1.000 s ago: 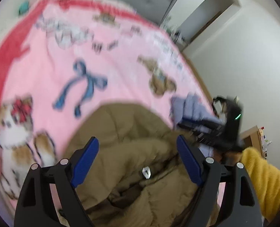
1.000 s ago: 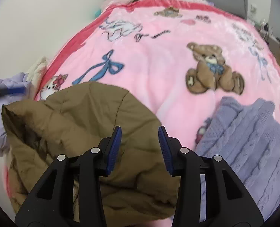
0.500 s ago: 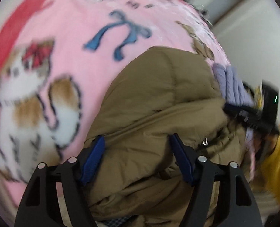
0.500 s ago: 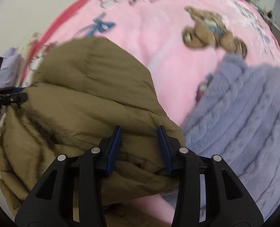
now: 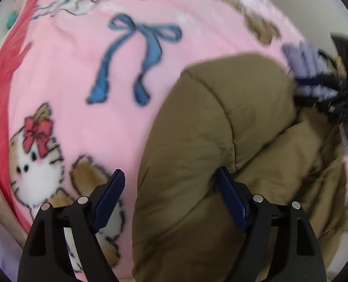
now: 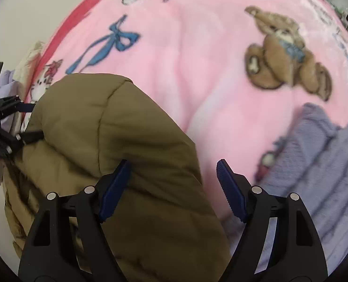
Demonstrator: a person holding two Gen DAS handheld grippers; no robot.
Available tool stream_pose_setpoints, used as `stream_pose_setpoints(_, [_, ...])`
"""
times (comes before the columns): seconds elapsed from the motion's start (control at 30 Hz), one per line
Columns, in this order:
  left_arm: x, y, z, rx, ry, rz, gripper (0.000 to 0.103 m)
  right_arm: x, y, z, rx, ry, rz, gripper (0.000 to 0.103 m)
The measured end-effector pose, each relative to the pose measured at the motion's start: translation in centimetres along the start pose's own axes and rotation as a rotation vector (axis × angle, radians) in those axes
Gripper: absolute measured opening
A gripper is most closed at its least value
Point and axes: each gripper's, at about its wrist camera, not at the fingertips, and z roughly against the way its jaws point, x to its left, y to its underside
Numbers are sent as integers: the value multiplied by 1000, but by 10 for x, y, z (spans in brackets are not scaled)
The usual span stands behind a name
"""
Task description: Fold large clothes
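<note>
We see the left gripper (image 5: 169, 188) gaping, its jaws just reopened around the brown jacket's (image 5: 221, 152) left end. The jacket lies bunched across the pink blanket (image 6: 174, 70). The right gripper (image 6: 172, 178) just opened, straddling its right edge.

Soft, even daylight fills both fisheye views, shadows faint, motion blur smearing the pink blanket (image 5: 75, 108), dark vignette bending edges.

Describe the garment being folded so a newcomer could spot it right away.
Start with the pink cartoon blanket that covers the bed. At its near edge lies a puffy olive-brown jacket, beside a lilac knitted sweater. The jacket alone is smooth, quilted and brown.
</note>
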Motion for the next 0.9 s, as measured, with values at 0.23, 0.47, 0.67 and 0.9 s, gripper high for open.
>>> stream_pose_setpoints(0.23, [-3,14,-5,-87,61,17,40,19,16,-4,-40,2,106,14])
stream_pose_setpoints(0.47, [-25,54,63,-279,64,-50,17,48,55,83,-270,-29,214,8])
stream_pose_setpoints(0.67, [-62,130,158,-427,146,-172,17,69,125,182,-434,-104,277,8])
stream_pose_setpoints(0.9, [-133,241,199,-428,137,-352,17,111,249,237,-497,-58,393,8])
